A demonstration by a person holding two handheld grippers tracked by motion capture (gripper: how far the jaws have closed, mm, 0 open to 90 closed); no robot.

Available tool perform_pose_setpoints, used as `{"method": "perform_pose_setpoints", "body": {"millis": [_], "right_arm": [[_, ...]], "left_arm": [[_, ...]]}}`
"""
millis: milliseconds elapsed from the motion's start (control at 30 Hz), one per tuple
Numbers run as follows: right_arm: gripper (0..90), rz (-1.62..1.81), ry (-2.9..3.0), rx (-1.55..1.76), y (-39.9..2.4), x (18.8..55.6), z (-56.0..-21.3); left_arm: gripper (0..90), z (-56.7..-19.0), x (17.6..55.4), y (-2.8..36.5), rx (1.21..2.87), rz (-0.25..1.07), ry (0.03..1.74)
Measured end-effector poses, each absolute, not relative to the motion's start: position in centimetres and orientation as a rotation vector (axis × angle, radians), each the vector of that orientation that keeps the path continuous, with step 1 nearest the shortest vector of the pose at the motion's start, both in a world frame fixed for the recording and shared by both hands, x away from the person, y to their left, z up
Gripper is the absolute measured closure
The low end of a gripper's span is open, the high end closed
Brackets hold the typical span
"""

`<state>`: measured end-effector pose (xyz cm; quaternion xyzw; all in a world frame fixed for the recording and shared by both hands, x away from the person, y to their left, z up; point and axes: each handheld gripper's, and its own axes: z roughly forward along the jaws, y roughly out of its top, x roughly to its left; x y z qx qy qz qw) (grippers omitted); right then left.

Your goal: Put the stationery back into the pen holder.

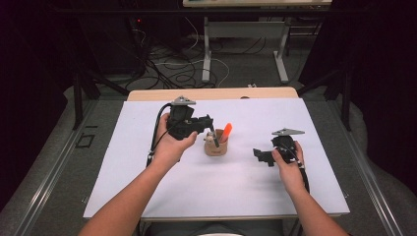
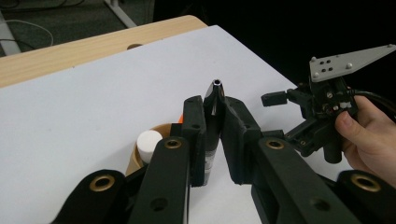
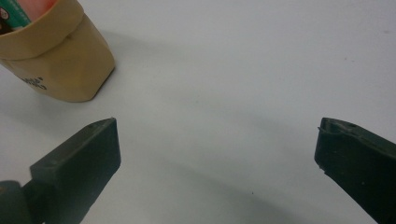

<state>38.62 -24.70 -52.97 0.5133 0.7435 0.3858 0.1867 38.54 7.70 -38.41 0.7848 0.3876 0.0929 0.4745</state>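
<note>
A tan cup stands mid-table with an orange-tipped item sticking out of it. My left gripper reaches down over the cup from the left. In the left gripper view this gripper is shut on a dark pen with a metal tip, held upright just above the cup, where a white cylinder stands. My right gripper rests low on the sheet to the cup's right. In its own view the right gripper is open wide over bare sheet, the cup off to its upper left.
A white sheet covers the table, with a strip of bare wood along the far edge. Beyond the table lie cables and the legs of another table. Dark curtains flank both sides.
</note>
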Motion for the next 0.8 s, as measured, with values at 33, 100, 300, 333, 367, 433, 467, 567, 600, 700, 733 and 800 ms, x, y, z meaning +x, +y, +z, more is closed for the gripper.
{"method": "perform_pose_setpoints", "body": {"millis": [33, 100, 300, 333, 367, 433, 467, 567, 600, 700, 733, 800], "right_arm": [[0.2, 1.088, 2.090, 1.451, -24.7, 38.6, -53.0], [0.2, 1.091, 2.089, 1.455, -24.6, 38.6, -53.0], [0.3, 1.090, 2.096, 1.453, -24.6, 38.6, -53.1], [0.3, 1.090, 2.099, 1.450, -24.6, 38.6, -53.1], [0.3, 1.090, 2.100, 1.449, -24.6, 38.6, -53.1], [0.4, 1.089, 2.100, 1.445, -24.6, 38.7, -53.1], [0.5, 1.089, 2.101, 1.446, -24.6, 38.7, -53.1], [0.7, 1.090, 2.105, 1.449, -24.5, 38.6, -53.2], [0.7, 1.091, 2.105, 1.454, -24.5, 38.6, -53.2], [0.9, 1.091, 2.111, 1.450, -24.5, 38.6, -53.2], [1.0, 1.089, 2.115, 1.446, -24.5, 38.7, -53.2], [1.1, 1.089, 2.117, 1.447, -24.5, 38.7, -53.2]], "left_arm": [[80.6, -38.3, 38.6, 7.6, 1.917, 0.226, 0.953], [80.6, -38.2, 38.9, 7.5, 1.920, 0.236, 0.947], [80.6, -38.5, 39.6, 6.8, 1.922, 0.264, 0.965], [80.6, -38.7, 39.8, 6.8, 1.928, 0.269, 0.964], [80.6, -38.8, 39.9, 6.6, 1.919, 0.272, 0.973], [80.6, -39.1, 40.1, 6.4, 1.919, 0.274, 0.980], [80.6, -39.2, 40.2, 6.2, 1.920, 0.280, 0.983], [80.6, -39.5, 40.6, 5.9, 1.942, 0.279, 0.983], [80.6, -39.7, 40.6, 5.6, 1.939, 0.281, 0.988], [80.6, -40.0, 40.8, 5.2, 1.959, 0.293, 0.989], [80.6, -40.1, 40.8, 5.1, 1.961, 0.294, 0.990], [80.6, -40.3, 41.1, 5.0, 1.987, 0.307, 0.981]]}}
